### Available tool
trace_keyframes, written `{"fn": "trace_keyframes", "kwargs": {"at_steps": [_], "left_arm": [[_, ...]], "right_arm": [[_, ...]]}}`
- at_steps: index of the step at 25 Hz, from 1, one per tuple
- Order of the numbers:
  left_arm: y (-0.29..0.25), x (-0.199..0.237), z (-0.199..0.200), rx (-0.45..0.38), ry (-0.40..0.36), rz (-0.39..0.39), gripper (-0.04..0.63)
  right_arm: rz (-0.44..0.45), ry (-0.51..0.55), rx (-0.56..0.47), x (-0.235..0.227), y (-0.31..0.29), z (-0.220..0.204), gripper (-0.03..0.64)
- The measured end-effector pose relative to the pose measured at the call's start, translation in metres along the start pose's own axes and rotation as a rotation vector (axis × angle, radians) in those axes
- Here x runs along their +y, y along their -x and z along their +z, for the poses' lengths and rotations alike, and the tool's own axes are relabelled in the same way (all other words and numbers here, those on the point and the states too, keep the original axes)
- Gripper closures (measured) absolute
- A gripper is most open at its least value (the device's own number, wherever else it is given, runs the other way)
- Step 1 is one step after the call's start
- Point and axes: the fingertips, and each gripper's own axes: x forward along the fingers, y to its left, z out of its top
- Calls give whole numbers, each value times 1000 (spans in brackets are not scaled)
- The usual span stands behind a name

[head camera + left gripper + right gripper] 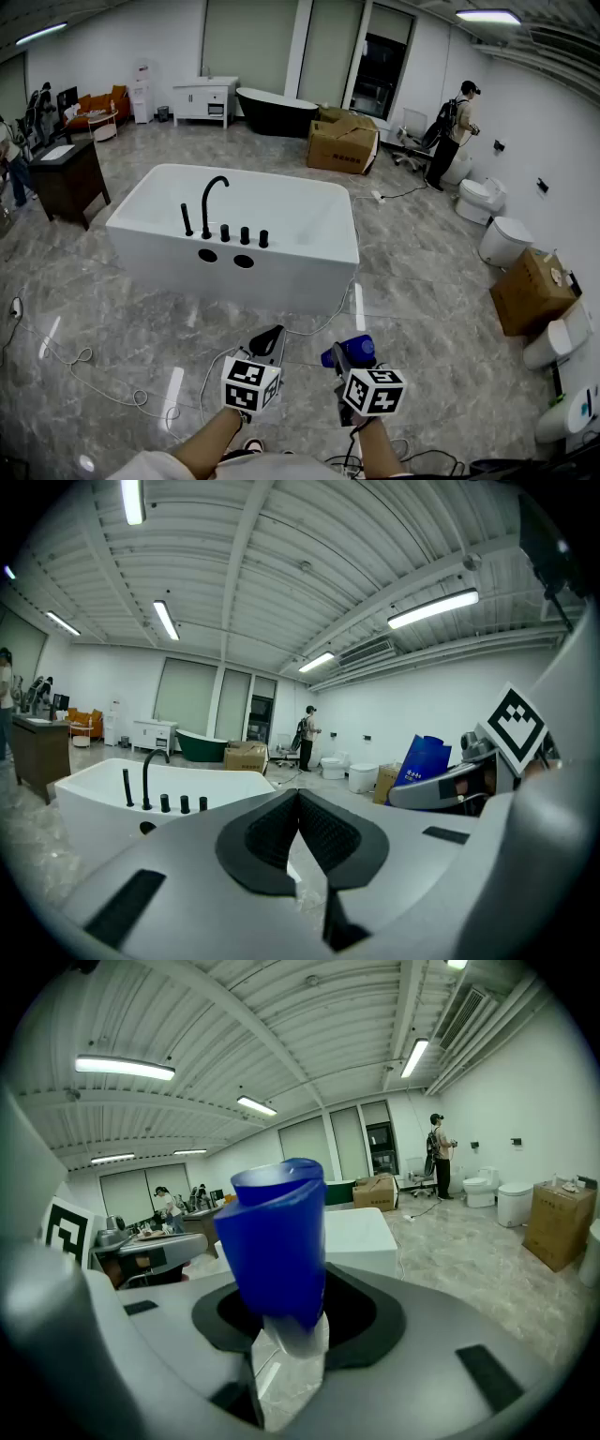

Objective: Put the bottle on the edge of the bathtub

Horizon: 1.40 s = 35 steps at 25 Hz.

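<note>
A white bathtub stands on the marble floor ahead, with a black faucet and knobs on its near ledge. My right gripper is shut on a blue bottle, held over the floor short of the tub's near right corner. In the right gripper view the blue bottle stands up between the jaws of the right gripper, with the tub behind it. My left gripper sits beside it, shut and holding nothing. The left gripper view shows its pads pressed together, and the bottle to the right.
Cables trail over the floor in front of the tub. Cardboard boxes and toilets line the back and right side. A person stands at the far right. A dark cabinet stands left.
</note>
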Motion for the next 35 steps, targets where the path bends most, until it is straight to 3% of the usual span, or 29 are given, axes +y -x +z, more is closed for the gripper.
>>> {"fn": "trace_keyframes", "kwargs": {"at_steps": [15, 22, 35], "left_arm": [[10, 50, -6, 16, 19, 17, 578], [9, 75, -10, 21, 68, 28, 578], [-22, 89, -16, 47, 41, 20, 578]], "right_arm": [[-3, -37, 10, 26, -26, 1, 445], [-17, -42, 48, 35, -38, -10, 443], [-41, -59, 54, 20, -68, -1, 443]]}}
